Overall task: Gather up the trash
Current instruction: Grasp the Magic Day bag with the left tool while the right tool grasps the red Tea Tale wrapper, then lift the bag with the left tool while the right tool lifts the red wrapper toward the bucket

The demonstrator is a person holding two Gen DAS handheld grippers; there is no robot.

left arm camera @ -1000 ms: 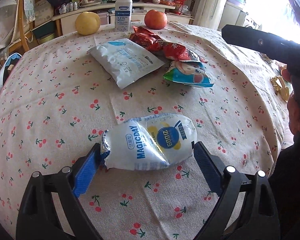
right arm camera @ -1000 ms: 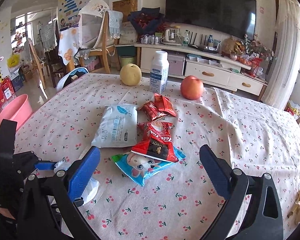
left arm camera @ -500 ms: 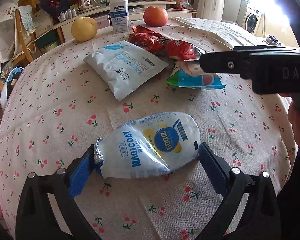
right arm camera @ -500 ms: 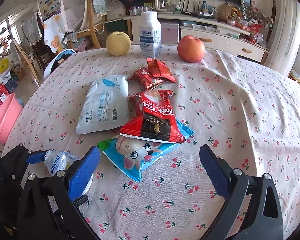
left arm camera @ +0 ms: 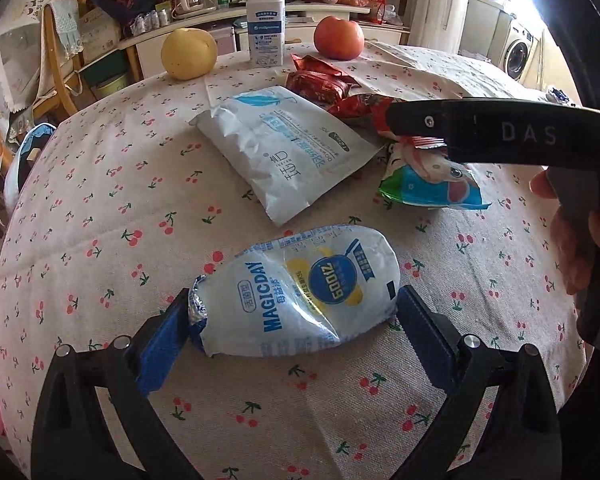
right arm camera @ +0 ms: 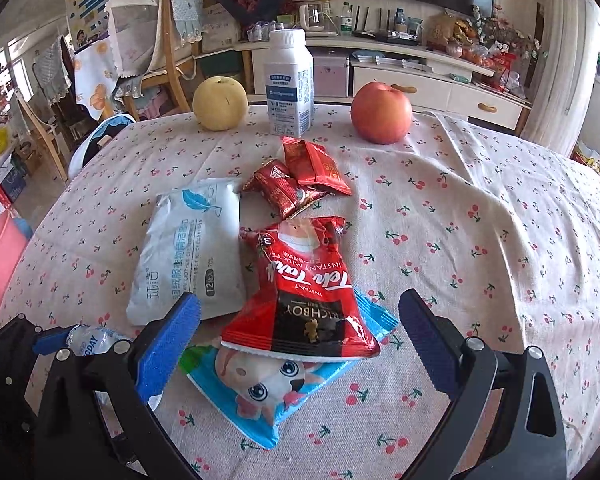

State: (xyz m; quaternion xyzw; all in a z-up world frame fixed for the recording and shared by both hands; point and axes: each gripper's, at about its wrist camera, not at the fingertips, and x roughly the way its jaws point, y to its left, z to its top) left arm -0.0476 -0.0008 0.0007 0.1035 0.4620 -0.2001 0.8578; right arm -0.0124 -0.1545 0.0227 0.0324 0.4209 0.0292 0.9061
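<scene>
Still gripping pouch (left arm camera: 306, 294) in left gripper (left arm camera: 294, 314); right gripper (right arm camera: 300, 336), jaws wide apart, now advancing lower over red packet (right arm camera: 304, 292) on tablecloth (right arm camera: 480, 240).

MAGICDAY pouch (left arm camera: 300, 294); RICHBOY packet (right arm camera: 300, 292)

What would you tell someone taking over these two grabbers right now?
Left gripper: shut on the Magicday pouch, which seems just off the table.
Right gripper: open, around the red Teh Tarik packet, which lies on the blue packet.
The white pack and small red sachets are untouched. Pear, bottle and apple stand at the back.
Nothing binned yet; no bin in view.
</scene>
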